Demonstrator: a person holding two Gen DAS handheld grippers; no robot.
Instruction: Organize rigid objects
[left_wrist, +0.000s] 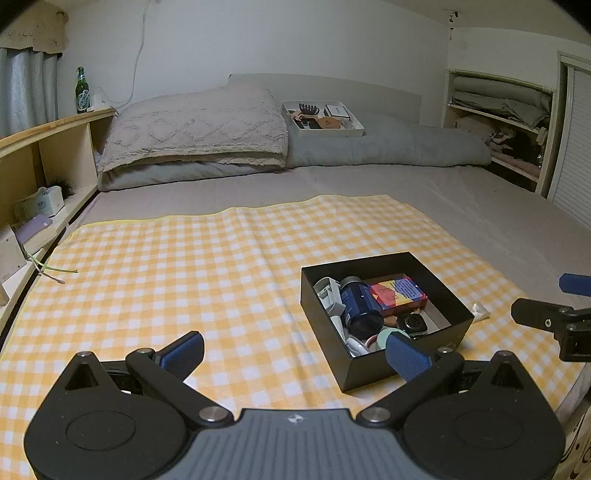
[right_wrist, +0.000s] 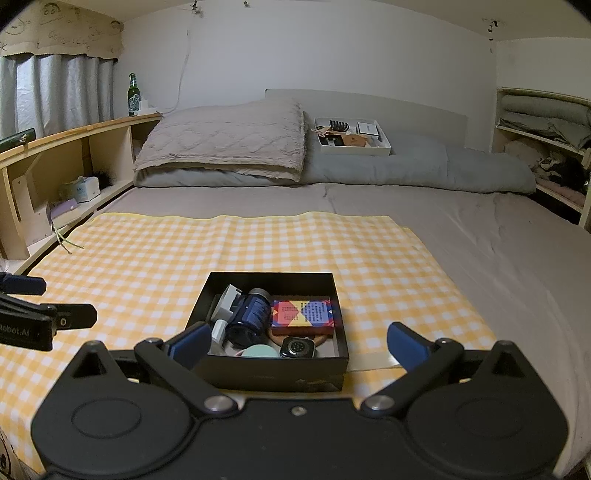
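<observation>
A black open box (left_wrist: 402, 363) (right_wrist: 273, 373) sits on a yellow checked cloth (left_wrist: 184, 266) (right_wrist: 147, 258) on the bed. Inside lie a dark blue bottle (left_wrist: 360, 306) (right_wrist: 251, 314), a colourful card box (left_wrist: 397, 293) (right_wrist: 303, 313), a smartwatch (left_wrist: 410, 323) (right_wrist: 297, 347), a white plastic part (left_wrist: 328, 291) (right_wrist: 229, 301) and a mint round lid (right_wrist: 258, 350). My left gripper (left_wrist: 293, 352) is open and empty, left of the box. My right gripper (right_wrist: 297, 341) is open and empty, just in front of the box.
A white tray (left_wrist: 325, 131) (right_wrist: 354, 149) of small items rests on grey bedding at the back. A folded blanket (left_wrist: 195, 129) lies left of it. A wooden shelf (left_wrist: 48, 125) with a green bottle (left_wrist: 82, 90) runs along the left. A closet shelf (left_wrist: 498, 114) is at right.
</observation>
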